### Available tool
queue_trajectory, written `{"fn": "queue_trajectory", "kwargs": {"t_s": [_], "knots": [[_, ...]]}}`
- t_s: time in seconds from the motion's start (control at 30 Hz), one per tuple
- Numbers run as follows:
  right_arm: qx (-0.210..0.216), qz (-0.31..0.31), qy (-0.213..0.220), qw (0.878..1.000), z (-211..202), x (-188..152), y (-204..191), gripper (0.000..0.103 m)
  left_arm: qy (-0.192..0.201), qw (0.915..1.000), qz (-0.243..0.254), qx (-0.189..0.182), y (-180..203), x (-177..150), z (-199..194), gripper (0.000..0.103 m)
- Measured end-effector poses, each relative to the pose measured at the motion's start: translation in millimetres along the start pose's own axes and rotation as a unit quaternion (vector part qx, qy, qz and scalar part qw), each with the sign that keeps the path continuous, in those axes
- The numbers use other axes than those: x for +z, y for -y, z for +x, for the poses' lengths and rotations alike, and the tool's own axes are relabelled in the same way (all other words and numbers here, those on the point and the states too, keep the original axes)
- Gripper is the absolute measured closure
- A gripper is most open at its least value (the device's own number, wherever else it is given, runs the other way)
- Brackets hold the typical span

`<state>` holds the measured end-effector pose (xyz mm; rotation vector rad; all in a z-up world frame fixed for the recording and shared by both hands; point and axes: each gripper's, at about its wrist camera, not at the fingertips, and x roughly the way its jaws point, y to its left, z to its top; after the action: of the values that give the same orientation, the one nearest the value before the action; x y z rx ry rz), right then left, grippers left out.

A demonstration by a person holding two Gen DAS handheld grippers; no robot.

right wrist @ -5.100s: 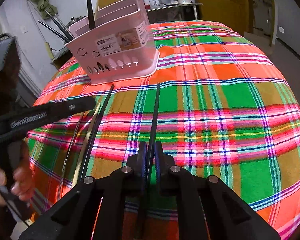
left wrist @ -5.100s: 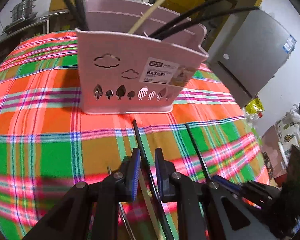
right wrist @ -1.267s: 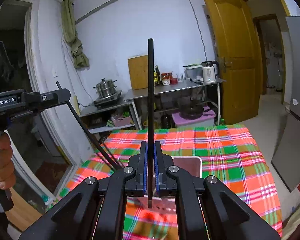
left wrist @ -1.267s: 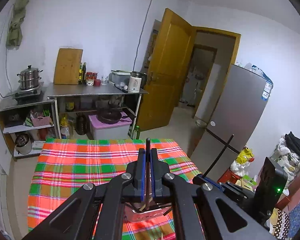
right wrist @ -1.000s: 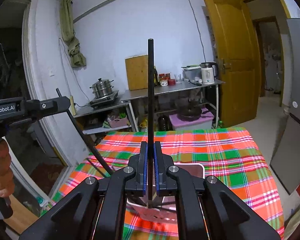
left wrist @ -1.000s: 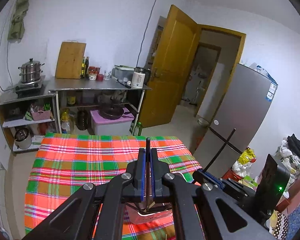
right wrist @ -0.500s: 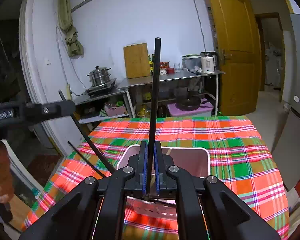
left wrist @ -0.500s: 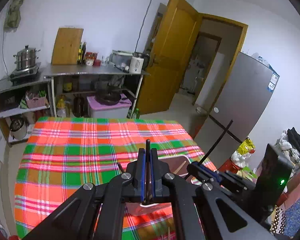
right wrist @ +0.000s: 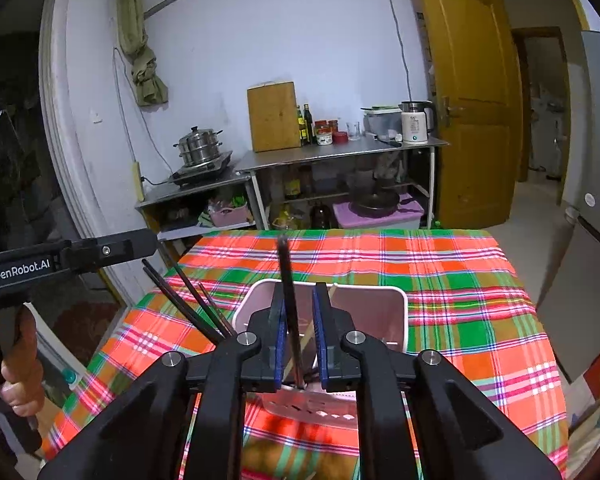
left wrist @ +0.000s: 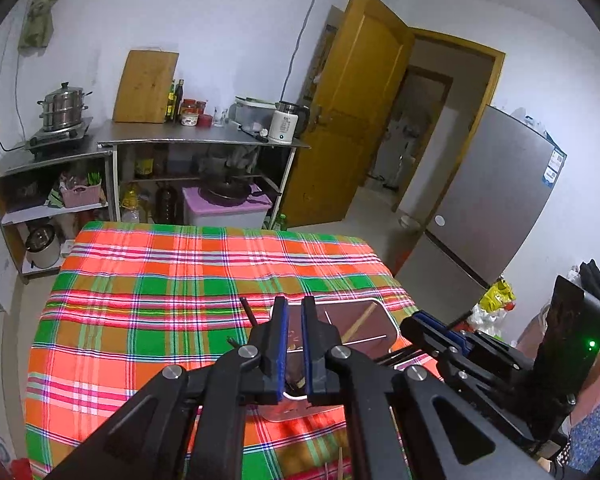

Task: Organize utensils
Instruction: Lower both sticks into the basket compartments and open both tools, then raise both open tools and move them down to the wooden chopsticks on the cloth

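Note:
The pink basket (right wrist: 396, 312) stands on the plaid table right under both grippers, with a wooden chopstick (left wrist: 360, 318) and several black chopsticks (right wrist: 188, 304) leaning out of it. My right gripper (right wrist: 299, 304) hangs over the basket (left wrist: 340, 320) and its jaws are opening. A black chopstick (right wrist: 287, 276) stands loose between them, leaning on the left pad with its lower end inside the basket. My left gripper (left wrist: 295, 312) hovers over the basket's other side, jaws nearly together. No chopstick shows between them.
The plaid tablecloth (left wrist: 160, 300) covers the table to its edges. Behind it stand metal shelves (left wrist: 188, 148) with pots and bottles. A grey fridge (left wrist: 500, 208) is at the right. A person's hand (right wrist: 20, 380) holds the left gripper's handle. Thin sticks (left wrist: 340, 458) lie near the front edge.
Both grippers have sunk toward the basket. The right jaws have parted and its black chopstick has slid far down. The chopstick tip above the left fingertips is gone.

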<state>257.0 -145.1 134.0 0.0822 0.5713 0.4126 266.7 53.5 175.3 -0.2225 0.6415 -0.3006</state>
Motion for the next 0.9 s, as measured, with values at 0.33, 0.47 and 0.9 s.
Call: {"fn": "queue_trajectory", "kwargs": {"t_s": [0.33, 0.47, 0.9], "knots": [[0.002, 0.003, 0.017, 1.000, -32, -4, 4, 0.083, 0.025, 0.9996, 0.010, 0.006, 9, -11, -36, 0.093], [0.002, 0.003, 0.024, 1.000, -52, -14, 7, 0.083, 0.030, 0.9993, 0.019, 0.011, 16, -29, -50, 0.093], [-0.002, 0.042, -0.003, 0.999, -96, -84, 28, 0.083, -0.013, 0.9995, 0.029, 0.000, 30, -134, -60, 0.093]]}}
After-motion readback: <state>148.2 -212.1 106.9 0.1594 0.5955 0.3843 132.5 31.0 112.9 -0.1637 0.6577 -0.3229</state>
